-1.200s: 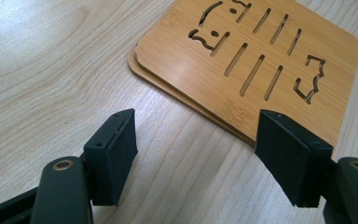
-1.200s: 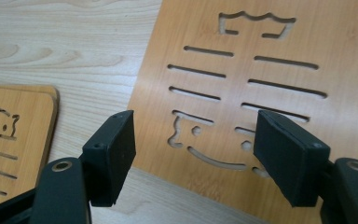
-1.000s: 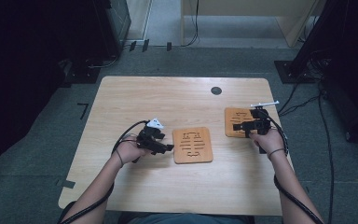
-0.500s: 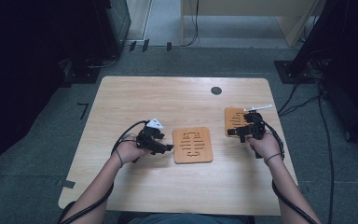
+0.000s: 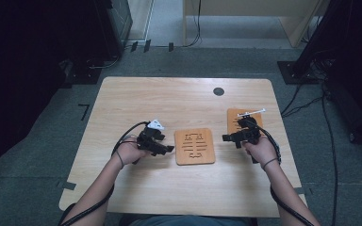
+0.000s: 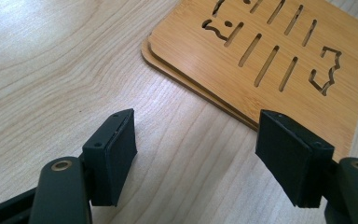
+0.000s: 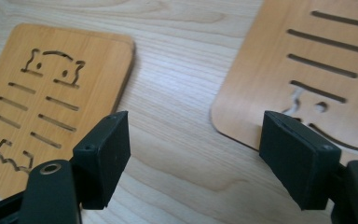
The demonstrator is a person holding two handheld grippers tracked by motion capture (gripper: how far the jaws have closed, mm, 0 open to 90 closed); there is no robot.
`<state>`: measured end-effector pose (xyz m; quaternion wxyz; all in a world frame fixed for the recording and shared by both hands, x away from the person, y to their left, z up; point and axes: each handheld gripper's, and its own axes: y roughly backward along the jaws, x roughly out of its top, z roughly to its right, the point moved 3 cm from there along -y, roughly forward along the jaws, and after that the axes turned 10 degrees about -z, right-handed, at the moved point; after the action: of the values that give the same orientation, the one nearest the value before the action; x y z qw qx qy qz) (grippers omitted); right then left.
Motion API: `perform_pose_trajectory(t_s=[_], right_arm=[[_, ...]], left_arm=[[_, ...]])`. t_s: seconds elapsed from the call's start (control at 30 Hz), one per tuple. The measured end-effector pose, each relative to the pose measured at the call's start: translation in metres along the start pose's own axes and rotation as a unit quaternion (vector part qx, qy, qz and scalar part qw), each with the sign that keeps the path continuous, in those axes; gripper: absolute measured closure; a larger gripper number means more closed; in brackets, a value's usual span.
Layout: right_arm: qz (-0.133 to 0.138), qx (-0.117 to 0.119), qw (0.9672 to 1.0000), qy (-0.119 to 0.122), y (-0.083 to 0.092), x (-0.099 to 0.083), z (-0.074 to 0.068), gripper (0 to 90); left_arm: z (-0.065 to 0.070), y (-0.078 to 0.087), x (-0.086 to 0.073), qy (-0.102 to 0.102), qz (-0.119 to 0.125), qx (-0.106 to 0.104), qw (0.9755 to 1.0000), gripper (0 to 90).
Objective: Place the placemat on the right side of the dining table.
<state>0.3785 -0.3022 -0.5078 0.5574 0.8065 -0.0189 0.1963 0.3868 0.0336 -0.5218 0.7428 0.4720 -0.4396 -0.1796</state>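
Surface (image 5: 136, 99): pale wood, carrying two sets of slotted bamboo mats.
Centre mats (image 5: 194, 146): two stacked flat in the middle; the left gripper view shows the upper one (image 6: 279, 60) slightly offset from the lower, leaving a thin lip at the near corner.
Right mat (image 5: 233, 120): lies flat near the right edge, well apart from the centre mats; its rounded corner (image 7: 279, 93) sits just ahead of the right gripper's jaws.
Left gripper (image 5: 166, 149): jaws part open, nothing between them, just beside the stack's left edge.
Right gripper (image 5: 227, 138): jaws have just been opening, now wide, nothing between them; it hangs over bare wood between the two sets.
Step in hand (judged): taking up the right mat to add it to the stack.
Recommended method: approach low and level, take the mat's edge squarely between the pads, lift clear before carrying across.
Risk: a thin, flat mat may slide rather than lift.
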Motion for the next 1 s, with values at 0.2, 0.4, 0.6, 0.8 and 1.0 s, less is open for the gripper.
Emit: perform_pose_trajectory(t_s=[0.2,0.4,0.6,0.8,1.0], right_arm=[[-0.009,-0.01,0.9996,0.025,-0.006,0.0,-0.007,25.0],[-0.014,-0.009,0.9991,0.039,-0.011,-0.001,-0.014,25.0],[-0.018,-0.018,0.998,0.059,-0.018,-0.002,-0.021,25.0],[-0.016,-0.02,0.9973,0.069,-0.021,-0.002,-0.025,24.8],[-0.006,-0.028,0.9954,0.091,-0.026,-0.003,-0.031,20.8]], left_arm=[[-0.001,0.0,0.0,-0.001,-0.002,0.002,1.0,27.7],[-0.001,-0.002,-0.001,-0.001,0.001,0.003,1.0,27.1],[-0.003,-0.002,-0.002,-0.005,0.004,0.007,1.0,26.4],[-0.002,-0.002,-0.002,-0.008,0.005,0.007,0.9999,25.8],[-0.002,-0.003,-0.003,-0.009,0.008,0.007,0.9999,25.1]])
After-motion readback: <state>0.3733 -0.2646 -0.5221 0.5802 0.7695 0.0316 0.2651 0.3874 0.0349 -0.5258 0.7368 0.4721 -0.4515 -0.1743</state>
